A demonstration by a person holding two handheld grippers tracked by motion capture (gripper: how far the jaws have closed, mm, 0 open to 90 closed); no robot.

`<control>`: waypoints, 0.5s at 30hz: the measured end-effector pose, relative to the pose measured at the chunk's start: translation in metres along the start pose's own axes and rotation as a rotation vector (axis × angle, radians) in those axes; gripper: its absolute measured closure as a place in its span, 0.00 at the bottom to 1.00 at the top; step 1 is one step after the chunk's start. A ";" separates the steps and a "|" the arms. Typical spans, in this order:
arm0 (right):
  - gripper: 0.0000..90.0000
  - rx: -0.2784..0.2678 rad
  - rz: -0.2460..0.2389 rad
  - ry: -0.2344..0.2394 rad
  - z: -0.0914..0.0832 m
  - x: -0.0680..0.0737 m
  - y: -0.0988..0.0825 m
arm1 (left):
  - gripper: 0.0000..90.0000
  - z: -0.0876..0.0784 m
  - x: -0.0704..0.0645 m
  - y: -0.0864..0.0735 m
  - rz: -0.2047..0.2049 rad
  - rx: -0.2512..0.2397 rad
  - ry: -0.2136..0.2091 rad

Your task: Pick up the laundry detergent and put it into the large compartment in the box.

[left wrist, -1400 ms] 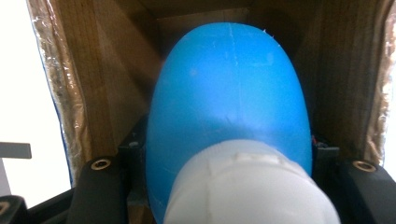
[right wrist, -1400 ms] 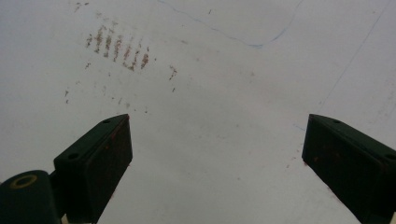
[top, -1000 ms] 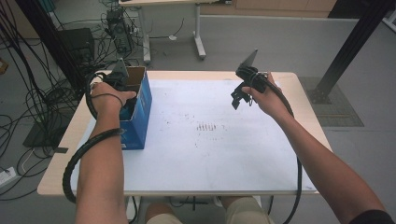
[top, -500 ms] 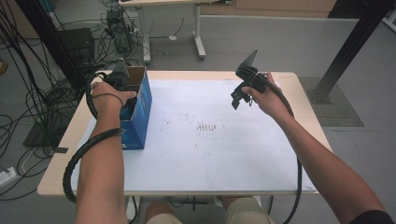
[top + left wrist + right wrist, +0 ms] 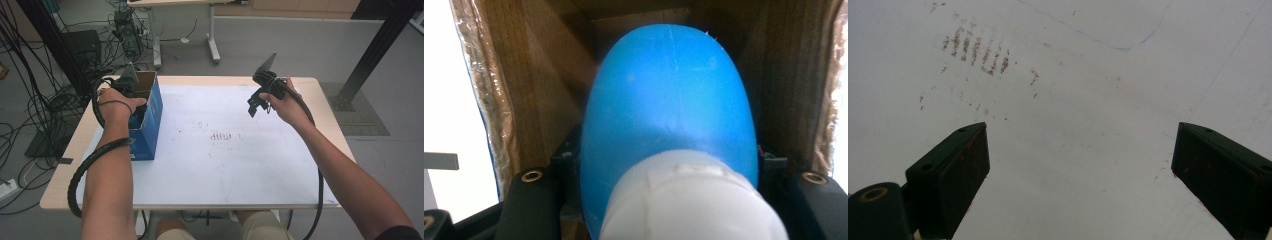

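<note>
Left gripper (image 5: 131, 89) clamps a blue-and-white bulb (image 5: 669, 130) — long axis pointing down into the cardboard box (image 5: 150, 125) — right gripper (image 5: 1078, 175) open, empty.

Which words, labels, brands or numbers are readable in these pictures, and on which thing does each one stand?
None can be read.
Blue box: no print shows on its side.
Blue bottle with white cap: no label shows.
White table sheet: brown smudges, no letters.
</note>
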State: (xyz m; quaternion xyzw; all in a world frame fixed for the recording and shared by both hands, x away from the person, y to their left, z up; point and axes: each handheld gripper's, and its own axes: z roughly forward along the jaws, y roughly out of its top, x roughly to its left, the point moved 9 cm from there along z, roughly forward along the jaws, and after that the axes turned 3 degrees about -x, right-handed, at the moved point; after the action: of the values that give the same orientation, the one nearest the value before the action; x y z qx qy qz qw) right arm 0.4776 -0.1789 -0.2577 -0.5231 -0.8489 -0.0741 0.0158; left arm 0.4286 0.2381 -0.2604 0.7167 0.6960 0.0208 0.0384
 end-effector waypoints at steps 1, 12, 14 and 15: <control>0.10 0.002 0.000 0.000 0.000 0.000 0.000 | 0.42 0.000 0.000 0.000 0.000 0.000 0.000; 0.10 0.002 0.003 -0.002 0.000 -0.001 0.000 | 0.42 0.000 0.000 0.000 -0.001 -0.001 0.001; 0.10 0.001 0.002 -0.001 0.000 -0.001 0.000 | 0.42 0.000 0.000 0.000 -0.001 -0.001 0.000; 0.10 0.001 0.001 -0.001 -0.001 -0.001 0.000 | 0.41 0.000 0.000 0.000 -0.001 0.000 0.001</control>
State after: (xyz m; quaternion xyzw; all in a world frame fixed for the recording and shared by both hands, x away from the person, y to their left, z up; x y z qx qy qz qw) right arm 0.4778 -0.1803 -0.2573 -0.5236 -0.8486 -0.0734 0.0159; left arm 0.4284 0.2380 -0.2604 0.7163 0.6964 0.0212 0.0383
